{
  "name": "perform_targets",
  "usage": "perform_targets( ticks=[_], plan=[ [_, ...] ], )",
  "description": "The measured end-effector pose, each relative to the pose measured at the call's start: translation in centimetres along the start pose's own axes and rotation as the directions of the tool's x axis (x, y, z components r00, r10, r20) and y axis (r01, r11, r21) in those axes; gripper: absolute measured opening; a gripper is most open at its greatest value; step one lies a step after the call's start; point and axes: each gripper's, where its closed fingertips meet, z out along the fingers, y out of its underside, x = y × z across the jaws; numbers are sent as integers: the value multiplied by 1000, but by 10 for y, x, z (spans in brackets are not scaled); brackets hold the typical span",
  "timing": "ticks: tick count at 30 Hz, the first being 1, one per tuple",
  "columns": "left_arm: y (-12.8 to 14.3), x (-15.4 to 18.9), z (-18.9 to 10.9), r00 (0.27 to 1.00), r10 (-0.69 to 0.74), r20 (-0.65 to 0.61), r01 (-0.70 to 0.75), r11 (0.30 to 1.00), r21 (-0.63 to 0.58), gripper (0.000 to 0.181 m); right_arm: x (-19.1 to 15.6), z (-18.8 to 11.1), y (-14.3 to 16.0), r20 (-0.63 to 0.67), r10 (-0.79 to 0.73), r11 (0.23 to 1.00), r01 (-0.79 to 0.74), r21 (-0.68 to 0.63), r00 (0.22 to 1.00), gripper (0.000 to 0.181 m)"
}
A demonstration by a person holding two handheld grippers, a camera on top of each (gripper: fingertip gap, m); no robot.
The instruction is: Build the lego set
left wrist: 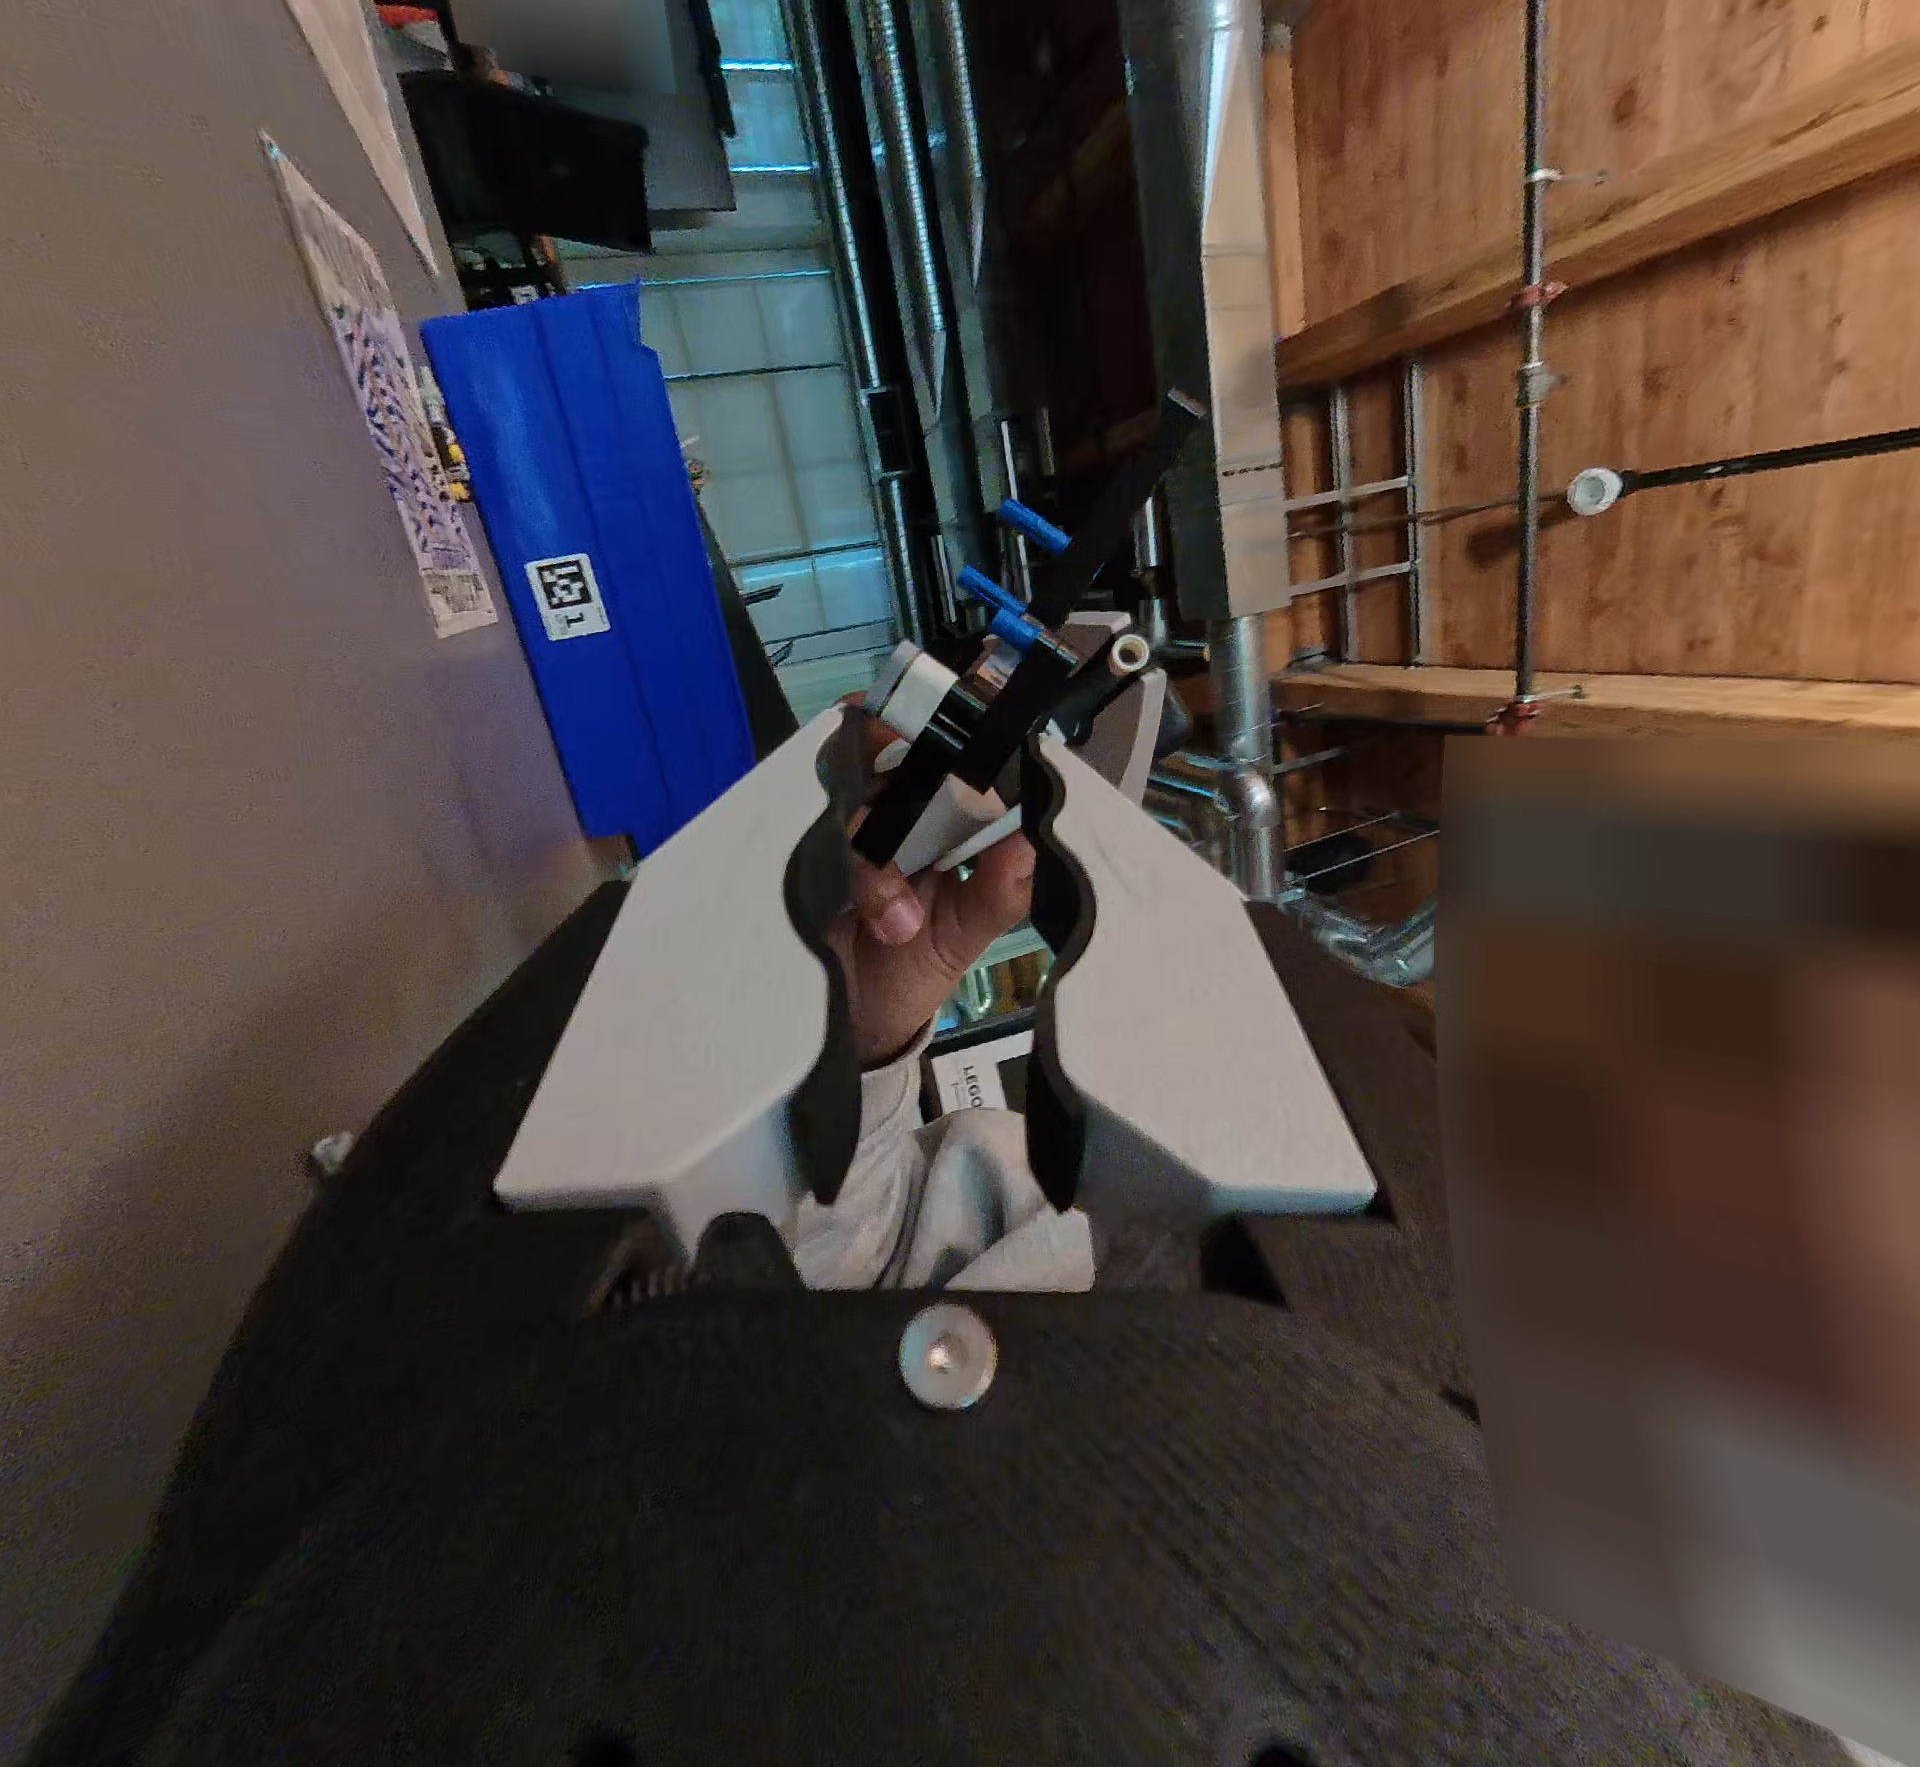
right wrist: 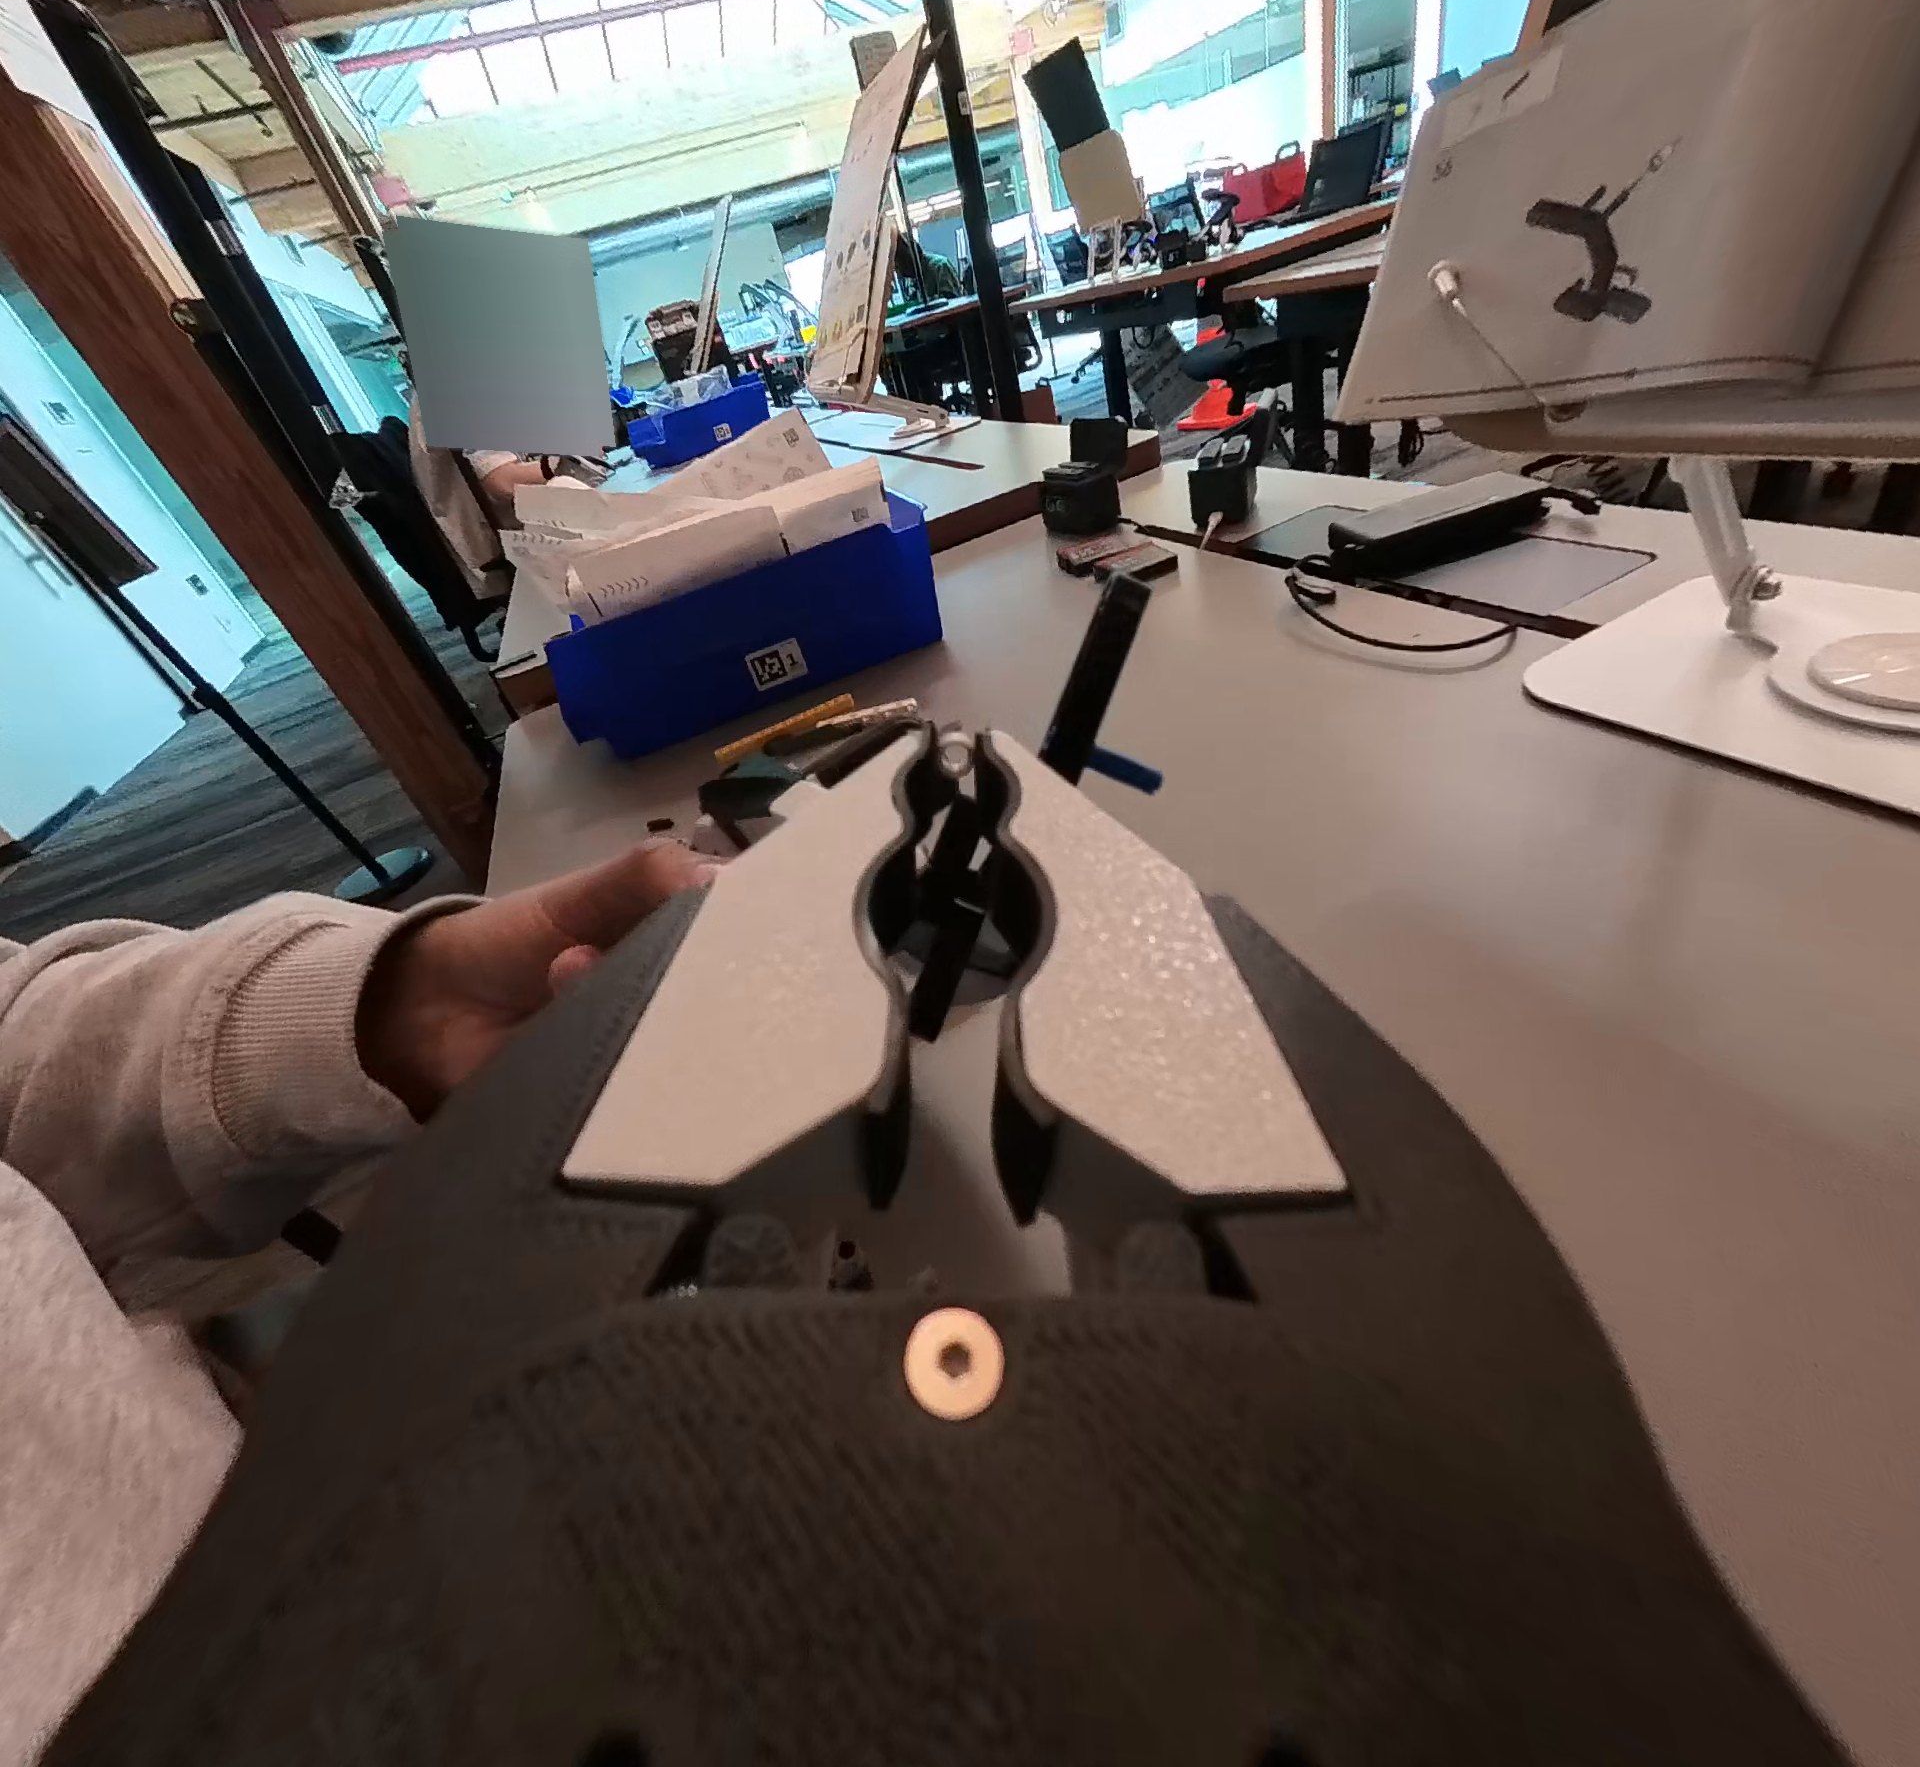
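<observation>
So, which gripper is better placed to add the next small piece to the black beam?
Probably right: the right gripper pinches a small pale piece at the black beam, while the left gripper is occupied holding that beam.

beam (left wrist: 961, 761): glossy black plastic | bin (right wrist: 727, 647): smooth blue plastic | table (right wrist: 1455, 886): matt grey | sleeve (right wrist: 187, 1042): knit cloth

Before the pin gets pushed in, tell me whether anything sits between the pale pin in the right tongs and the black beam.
Nothing visible does. The pale pin, pinched in the right tongs, sits close beside the black beam held by the left tongs. The blue pins project from the beam's opposite side.
</observation>
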Motion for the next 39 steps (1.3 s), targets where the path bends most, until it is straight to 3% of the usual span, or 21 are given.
perform_targets(
  ticks=[11, 13, 15, 17, 23, 26, 29, 32, 35, 37, 39],
  plan=[
    [-10, -1, -9, 1000, -3, -27, 4, 999, 32, 18, 21, -10, 8, -27, 109, 994, -110, -12, 994, 5],
    [-14, 1, -12, 999, 18, -35, -16, 999, 41, 14, 30, -13, 35, -65, 115, 979, -124, -164, 991, 5],
    [-16, 4, -16, 997, 48, -55, -46, 998, 35, 0, 41, -19, 82, -112, 73, 912, -112, -394, 991, 5],
    [-19, 3, -19, 997, 66, -41, -64, 997, 36, 0, 52, -26, 113, -153, -35, 847, -52, -530, 988, 6],
    [-30, -2, -30, 994, 107, 21, -108, 993, 53, 0, 67, -31, 145, -149, -290, 715, 110, -691, 945, 6],
    [-45, 13, -41, 992, 122, 6, -122, 989, 80, 0, 67, -31, 153, -145, -265, 711, 92, -697, 953, 8],
    [-69, 36, -64, 973, 223, 54, -229, 966, 123, 0, 64, -28, 149, -136, -207, 735, 62, -675, 969, 26],
    [-89, 30, -91, 877, 371, 305, -410, 909, 72, 1, 63, -20, 125, -131, -161, 800, 51, -598, 978, 32],
    [-96, -10, -113, 680, 451, 578, -481, 869, -112, 14, 66, -6, 99, -124, -109, 844, 26, -537, 986, 33],
    [-97, -34, -121, 555, 485, 676, -496, 845, -200, 16, 68, 12, 84, -107, -105, 852, 34, -522, 989, 32],
    [-92, -49, -119, 509, 505, 697, -487, 837, -251, 17, 69, 38, 72, -72, -103, 852, 51, -520, 992, 31]
  ],
)
